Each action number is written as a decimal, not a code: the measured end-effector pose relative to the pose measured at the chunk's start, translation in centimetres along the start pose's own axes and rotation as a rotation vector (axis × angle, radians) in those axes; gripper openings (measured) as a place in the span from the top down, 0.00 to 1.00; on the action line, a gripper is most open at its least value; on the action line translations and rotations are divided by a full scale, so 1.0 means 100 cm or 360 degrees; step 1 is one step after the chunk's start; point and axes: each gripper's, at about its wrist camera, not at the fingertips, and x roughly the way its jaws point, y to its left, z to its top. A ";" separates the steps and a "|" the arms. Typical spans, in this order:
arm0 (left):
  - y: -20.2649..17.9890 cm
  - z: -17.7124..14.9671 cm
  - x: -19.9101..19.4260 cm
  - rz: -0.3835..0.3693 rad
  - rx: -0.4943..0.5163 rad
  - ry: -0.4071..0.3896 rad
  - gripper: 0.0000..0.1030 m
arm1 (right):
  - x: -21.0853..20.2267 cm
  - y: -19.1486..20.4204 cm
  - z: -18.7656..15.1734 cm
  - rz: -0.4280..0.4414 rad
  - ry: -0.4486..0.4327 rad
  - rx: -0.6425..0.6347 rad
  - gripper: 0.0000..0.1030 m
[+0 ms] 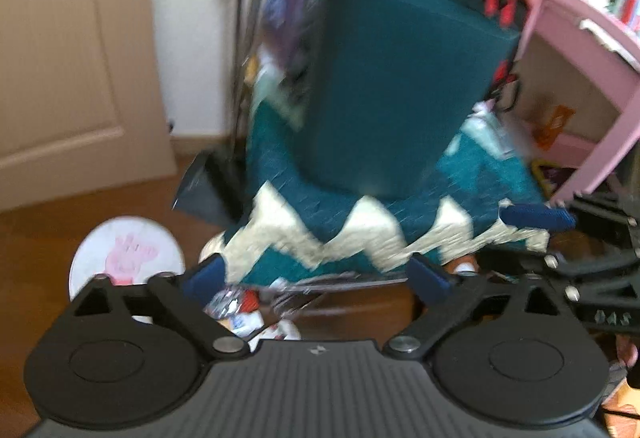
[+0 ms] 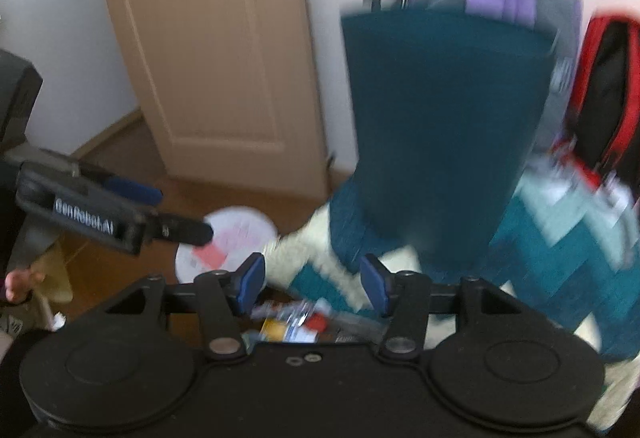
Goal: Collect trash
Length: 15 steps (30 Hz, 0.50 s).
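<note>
Low in both wrist views, crumpled wrappers (image 1: 240, 312) lie on the wooden floor (image 1: 48, 238) beside a teal zigzag rug (image 1: 360, 230). Left hand-held gripper (image 1: 324, 272) and right hand-held gripper (image 2: 314, 284) both gape wide, holding nothing, with the trash showing blurred between their blue pads.

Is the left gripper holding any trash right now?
No, the left gripper stands wide open with nothing between its blue pads, and the wrappers lie on the floor below.

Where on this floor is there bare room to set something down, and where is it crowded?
Bare wood floor lies between the door and the round paper plate, left of the teal rug. It is crowded around the rug: wrappers at its near edge, the pink stool and bags on its right.
</note>
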 end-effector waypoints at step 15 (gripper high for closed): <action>0.122 -0.078 0.193 0.0146 -0.0113 0.0519 0.02 | 0.218 -0.023 -0.120 0.0079 0.0680 0.0223 0.49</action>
